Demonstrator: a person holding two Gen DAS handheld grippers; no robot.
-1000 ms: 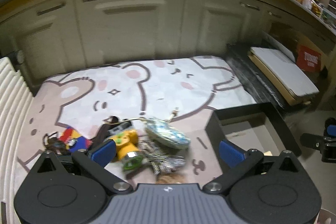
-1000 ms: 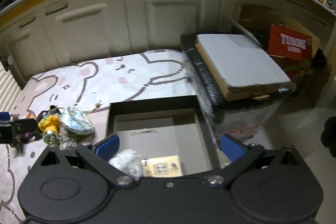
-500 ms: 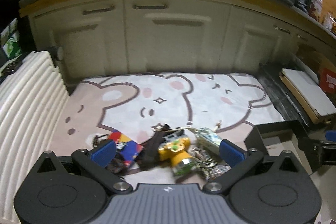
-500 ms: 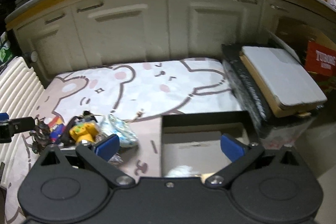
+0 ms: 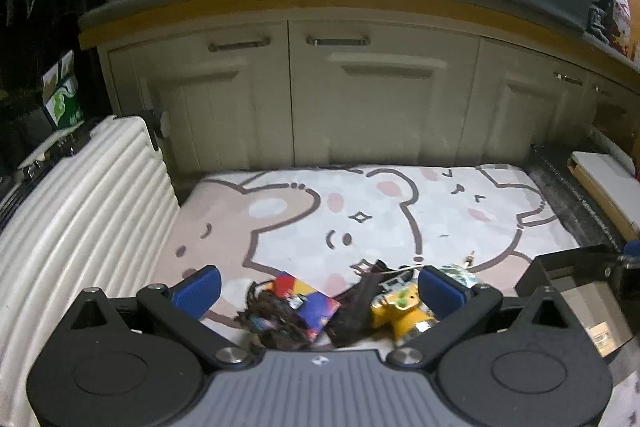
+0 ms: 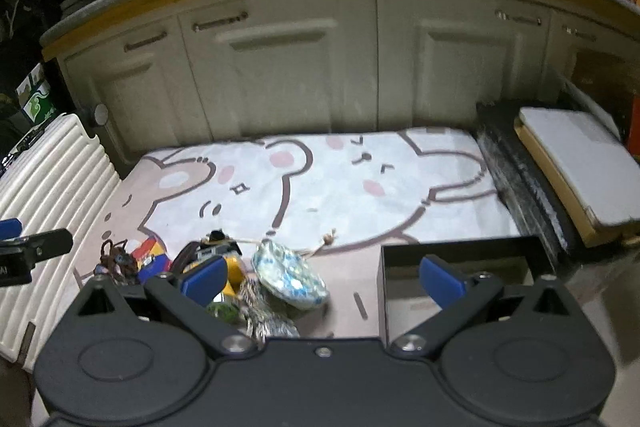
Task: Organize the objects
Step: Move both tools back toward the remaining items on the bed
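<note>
On the bear rug (image 5: 360, 203), close to the near edge, sits a small pile of things to sort. Both grippers hang above it with their fingers spread wide and nothing between them.

The left gripper (image 5: 318, 287) is over the left part of the pile. Below it lie a flat colorful card (image 5: 310, 301), a dark tangled bundle (image 5: 272, 319) like cords or beads, a dark strap (image 5: 356, 307) and a yellow toy (image 5: 400, 311). The card looks thin and light, so it may be hard to lift off the soft rug; an edge is the best place to pinch. The tangle looks floppy and may drag other bits along, so the thick middle is the place to hold it. The toy looks hard and firm, so its body is easy to grip.

The right gripper (image 6: 322, 277) is over the right part. Its view shows a round blue and white pouch (image 6: 290, 277) with a string, and some crinkly silver wrappers (image 6: 264, 319). These look soft and light, and the foil could slip.

The right view shows the black box (image 6: 456, 253) well, just beside the pile, where things likely go. The left view shows only its corner, but shows the card and tangle much better. The ribbed white case (image 5: 80, 227) stands by the rug's left side in both views.
</note>
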